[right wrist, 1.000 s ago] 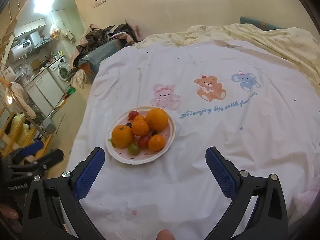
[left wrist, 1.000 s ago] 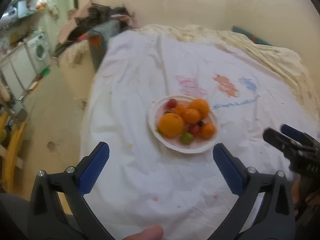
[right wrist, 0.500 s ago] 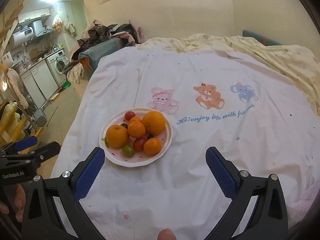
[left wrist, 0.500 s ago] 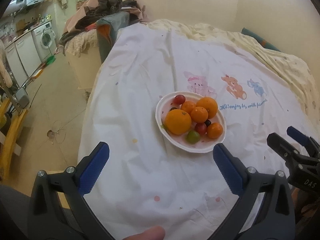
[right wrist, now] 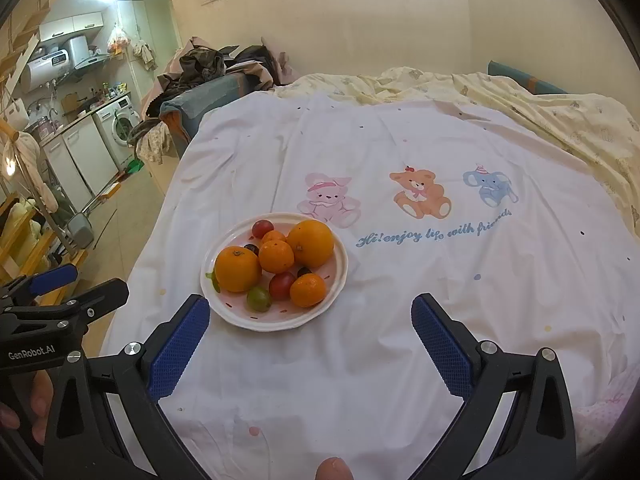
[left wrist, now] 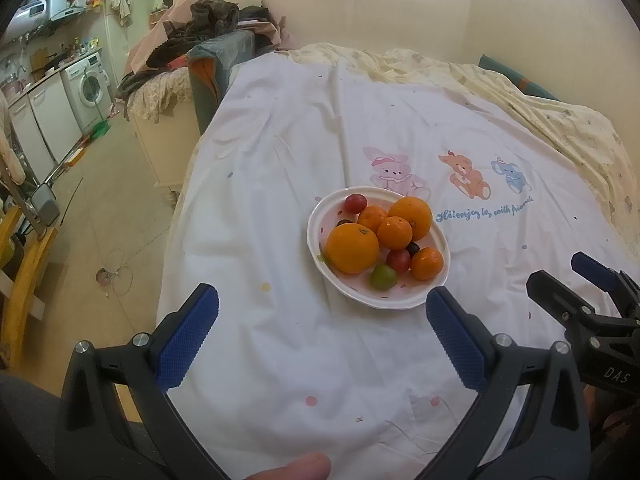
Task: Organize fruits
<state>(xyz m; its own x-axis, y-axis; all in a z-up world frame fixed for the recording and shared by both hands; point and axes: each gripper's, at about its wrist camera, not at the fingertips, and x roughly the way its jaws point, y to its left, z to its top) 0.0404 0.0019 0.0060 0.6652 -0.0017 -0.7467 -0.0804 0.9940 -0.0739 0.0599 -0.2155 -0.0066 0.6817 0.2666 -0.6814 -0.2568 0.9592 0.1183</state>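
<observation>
A white plate (left wrist: 438, 276) (right wrist: 340, 276) sits on a white sheet with cartoon animals. It holds two big oranges (left wrist: 353, 248) (right wrist: 311, 242), several small tangerines (left wrist: 427, 263) (right wrist: 308, 289), red cherry tomatoes (left wrist: 355, 203) (right wrist: 282, 285), a green one (left wrist: 383, 277) (right wrist: 259, 298) and dark grapes (left wrist: 413, 247). My left gripper (left wrist: 320, 332) is open and empty, just short of the plate. My right gripper (right wrist: 310, 344) is open and empty, its left finger by the plate's near rim. Each gripper shows in the other's view, at the edge (left wrist: 580, 292) (right wrist: 64, 292).
The sheet (right wrist: 460, 280) covers a bed with a yellow quilt (left wrist: 540, 112) at the far right. Its left edge drops to a tiled floor (left wrist: 100, 208). A pile of clothes (left wrist: 200, 28) and a washing machine (left wrist: 90, 88) stand at the far left.
Both grippers have moved up to the plate and tilted up slightly; it now lies larger and nearer the fingers. Both stay open.
</observation>
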